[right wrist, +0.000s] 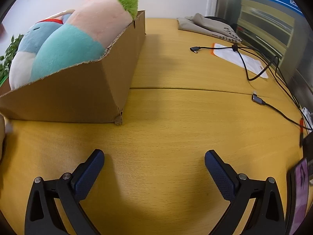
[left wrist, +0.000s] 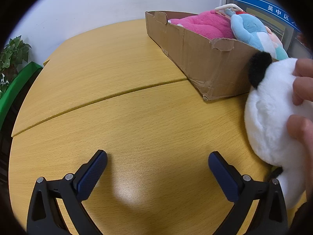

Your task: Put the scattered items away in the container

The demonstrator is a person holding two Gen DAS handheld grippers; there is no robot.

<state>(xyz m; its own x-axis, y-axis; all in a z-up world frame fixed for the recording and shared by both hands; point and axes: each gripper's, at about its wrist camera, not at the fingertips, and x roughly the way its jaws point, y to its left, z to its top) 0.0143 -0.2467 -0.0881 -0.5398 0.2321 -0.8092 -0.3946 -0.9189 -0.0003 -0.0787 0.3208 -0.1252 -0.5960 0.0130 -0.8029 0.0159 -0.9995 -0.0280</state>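
Left wrist view showed the left gripper (left wrist: 157,157) with fingers spread wide and nothing between them, low over the wooden table (left wrist: 121,62). A white plush toy (left wrist: 273,121) with a black ear was held by a bare hand (left wrist: 302,98) to the right of the gripper, just beside the cardboard box (left wrist: 195,54). The box lay ahead and to the right, holding a pink plush (left wrist: 203,24) and a blue plush (left wrist: 248,29). The right gripper (right wrist: 154,157) was likewise spread and empty, with the box ahead to its left and cables (right wrist: 260,66) ahead to its right.
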